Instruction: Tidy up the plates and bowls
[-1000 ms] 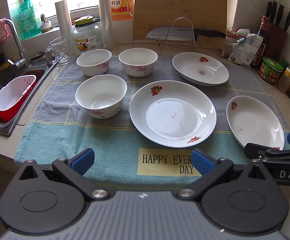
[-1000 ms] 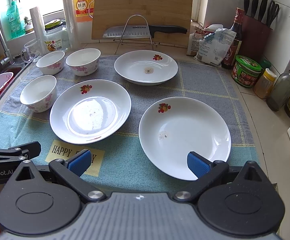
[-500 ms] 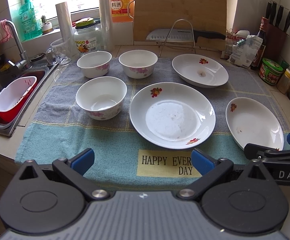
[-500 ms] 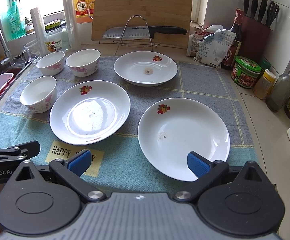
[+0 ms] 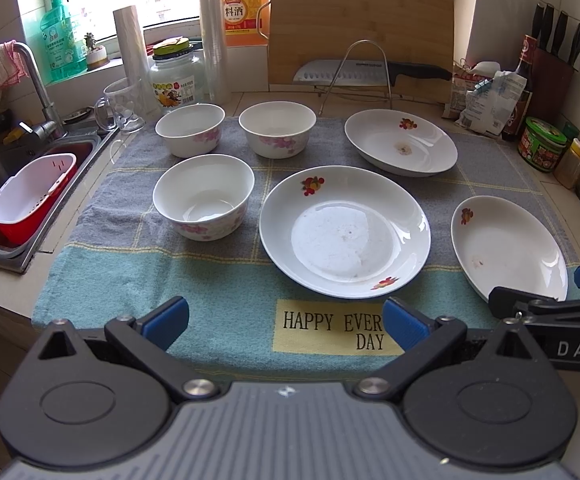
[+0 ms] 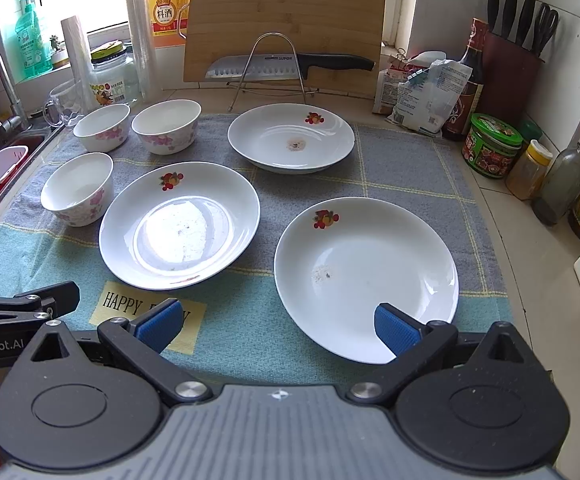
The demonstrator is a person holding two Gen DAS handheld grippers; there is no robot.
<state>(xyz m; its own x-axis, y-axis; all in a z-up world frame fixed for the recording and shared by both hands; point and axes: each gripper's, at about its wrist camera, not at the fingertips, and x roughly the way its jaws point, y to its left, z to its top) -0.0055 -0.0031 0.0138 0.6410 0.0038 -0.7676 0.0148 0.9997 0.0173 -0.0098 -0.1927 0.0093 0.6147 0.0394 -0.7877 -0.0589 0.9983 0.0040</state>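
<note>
Three white flowered bowls stand on the towel at the left: a near bowl (image 5: pixel 203 197), a back left bowl (image 5: pixel 190 129) and a back middle bowl (image 5: pixel 277 128). Three white plates lie apart: a middle plate (image 5: pixel 345 231), a back plate (image 5: pixel 400 142) and a right plate (image 5: pixel 507 246). The same plates show in the right wrist view: middle (image 6: pixel 179 224), back (image 6: pixel 291 137), right (image 6: pixel 365 276). My left gripper (image 5: pixel 286 322) is open and empty above the towel's front edge. My right gripper (image 6: pixel 276 326) is open and empty, its right finger over the right plate's near rim.
A sink (image 5: pixel 14 184) with a red and white basket lies at the left. A cutting board (image 5: pixel 359 28), a knife on a wire stand (image 5: pixel 369 72), jars and bottles line the back. A knife block (image 6: pixel 509 72), jars and bottles (image 6: pixel 569 188) stand at the right.
Both grippers have eased slightly forward and lower toward the dishes. Nothing on the towel has moved, and both grippers stay open.
</note>
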